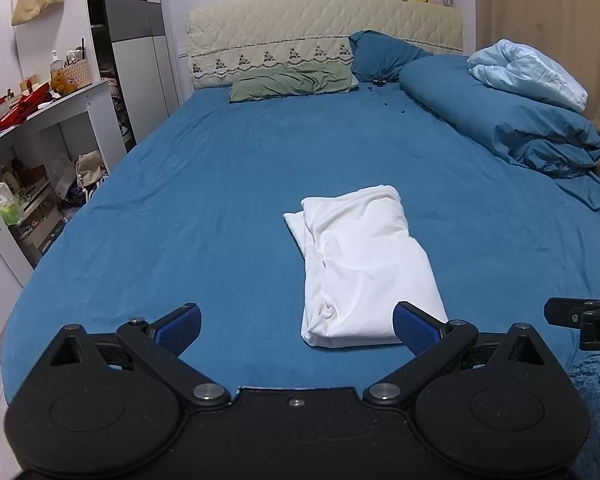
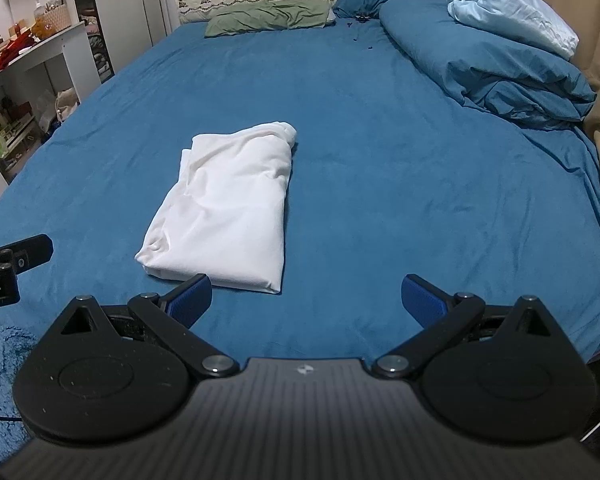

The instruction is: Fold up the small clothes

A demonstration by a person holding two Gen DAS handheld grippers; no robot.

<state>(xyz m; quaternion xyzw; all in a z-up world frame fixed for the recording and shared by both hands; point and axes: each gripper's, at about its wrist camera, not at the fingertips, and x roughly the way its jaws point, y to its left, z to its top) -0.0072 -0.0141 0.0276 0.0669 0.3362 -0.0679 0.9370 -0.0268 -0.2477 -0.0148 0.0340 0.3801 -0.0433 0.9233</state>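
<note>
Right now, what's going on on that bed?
A person holds two handheld grippers over a blue bed. A white garment lies folded into a rough rectangle on the sheet. The left gripper and right gripper are both open and empty, near the garment's closest edge, gripping nothing.

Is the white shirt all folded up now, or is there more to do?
Looks nearly done. The white garment lies on the bed folded into a compact rectangle, a bit rumpled. Nothing is in hand: the left gripper and right gripper are both open, short of it. Perhaps only smoothing remains; no other clothes to fold are visible.
</note>
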